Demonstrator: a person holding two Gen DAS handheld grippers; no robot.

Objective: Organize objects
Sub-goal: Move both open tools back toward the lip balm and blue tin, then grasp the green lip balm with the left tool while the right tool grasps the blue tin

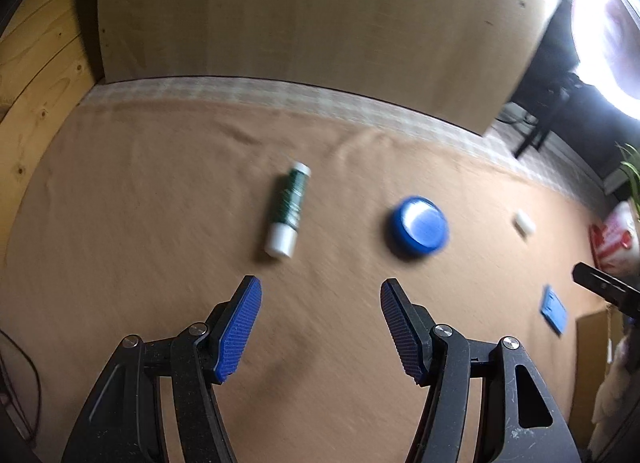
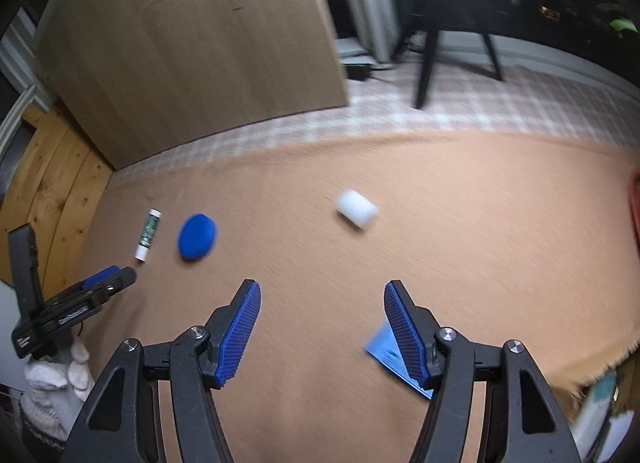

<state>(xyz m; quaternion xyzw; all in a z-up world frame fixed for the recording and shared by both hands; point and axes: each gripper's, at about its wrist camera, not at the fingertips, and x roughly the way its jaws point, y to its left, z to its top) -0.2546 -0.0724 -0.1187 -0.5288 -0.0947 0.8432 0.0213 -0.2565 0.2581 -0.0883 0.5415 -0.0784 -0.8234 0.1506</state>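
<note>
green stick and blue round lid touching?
Apart. The left wrist view shows bare cloth between the green stick and the blue round lid.

motion blur, glaring ring light (image 1: 608, 39)

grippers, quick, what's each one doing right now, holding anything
left gripper: open, holding nothing, above the cloth short of the glue stick.
right gripper: open, holding nothing; a blue card lies under its right finger.
</note>
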